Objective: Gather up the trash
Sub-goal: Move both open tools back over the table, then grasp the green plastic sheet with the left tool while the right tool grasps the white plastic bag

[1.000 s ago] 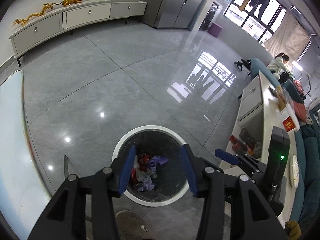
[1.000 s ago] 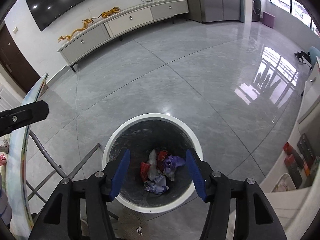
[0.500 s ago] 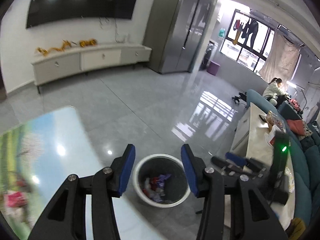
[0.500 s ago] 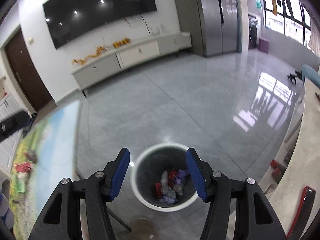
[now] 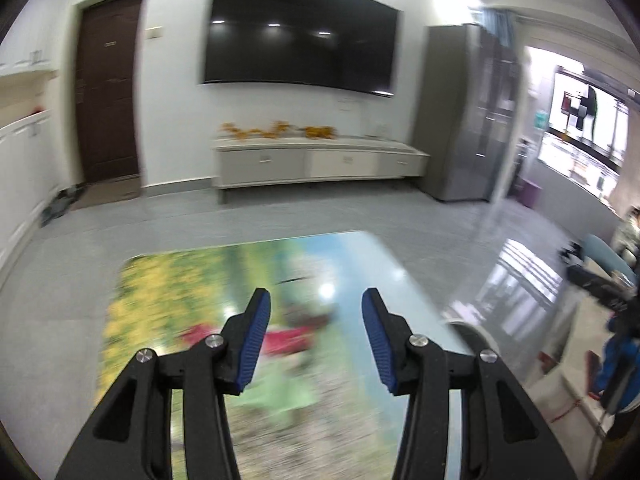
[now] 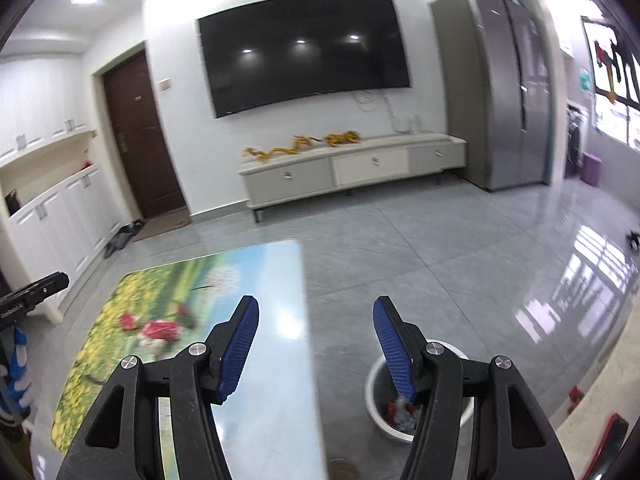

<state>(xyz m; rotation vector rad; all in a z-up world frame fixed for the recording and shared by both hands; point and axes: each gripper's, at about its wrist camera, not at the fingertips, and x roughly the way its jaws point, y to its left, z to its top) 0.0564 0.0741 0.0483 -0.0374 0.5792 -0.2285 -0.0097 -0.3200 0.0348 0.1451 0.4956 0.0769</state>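
A low table (image 5: 352, 264) with a printed landscape top carries red wrappers (image 5: 286, 338), blurred in the left wrist view; they also show in the right wrist view (image 6: 160, 328). My left gripper (image 5: 316, 340) is open and empty above the table, over the wrappers. My right gripper (image 6: 316, 350) is open and empty near the table's right edge (image 6: 306, 320). The white trash bin (image 6: 380, 420) with coloured trash inside stands on the floor to the right of the table, partly behind my right finger.
A TV console (image 6: 352, 170) stands at the far wall under a large TV, with a brown door (image 6: 138, 136) to its left and a grey fridge (image 6: 500, 92) to its right. The glossy tiled floor (image 6: 460, 264) lies between. White cabinets (image 6: 56, 216) line the left wall.
Both grippers have lifted from above the bin and swung left toward the table. The bin has dropped to the lower right; the table and wrappers have come into view.
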